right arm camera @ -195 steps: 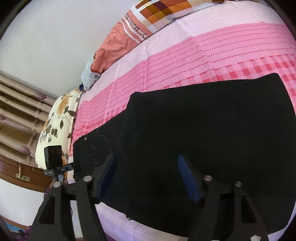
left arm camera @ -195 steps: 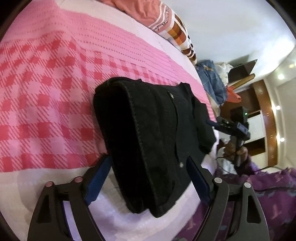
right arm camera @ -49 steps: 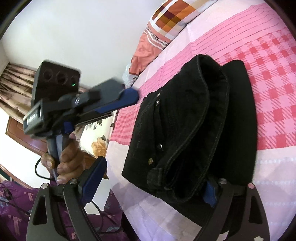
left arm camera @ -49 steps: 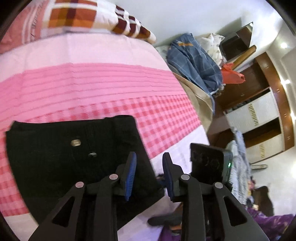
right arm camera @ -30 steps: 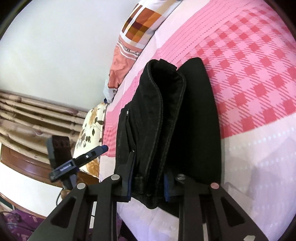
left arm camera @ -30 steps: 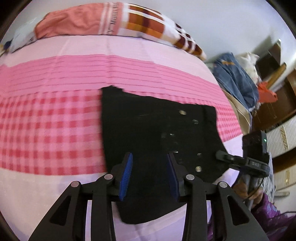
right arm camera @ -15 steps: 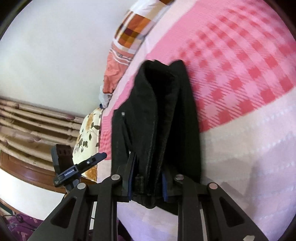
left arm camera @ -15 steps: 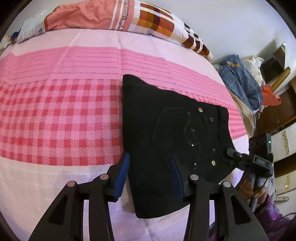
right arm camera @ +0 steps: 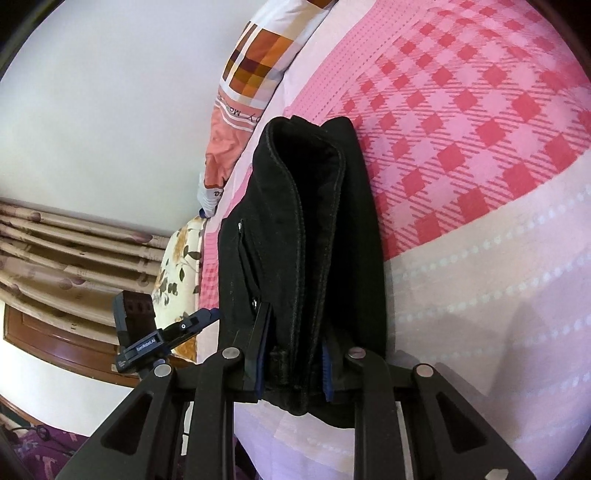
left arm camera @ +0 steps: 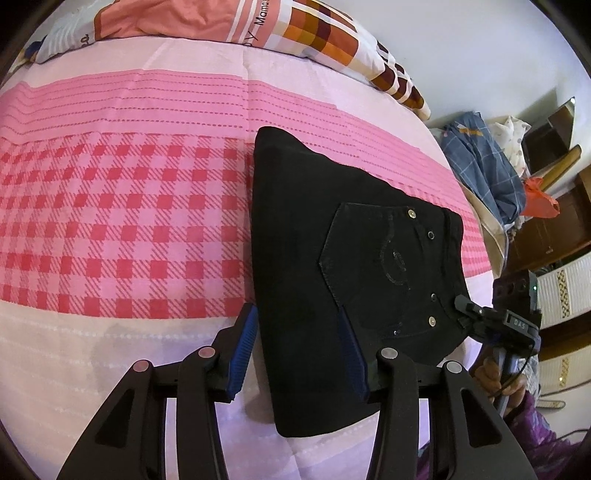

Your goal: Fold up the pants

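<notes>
Right wrist view: right gripper (right arm camera: 291, 354) clamps the folded black pants (right arm camera: 306, 236) at their near edge.

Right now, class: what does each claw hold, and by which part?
Right claw grips the folded black pants at their waistband end; left claw holds nothing, straddling their edge.

Folded black pants (left arm camera: 354, 266) lie on a bed (left arm camera: 122, 221) with a pink checked sheet; a patchwork quilt (left arm camera: 314, 33) rests along its far edge.
</notes>
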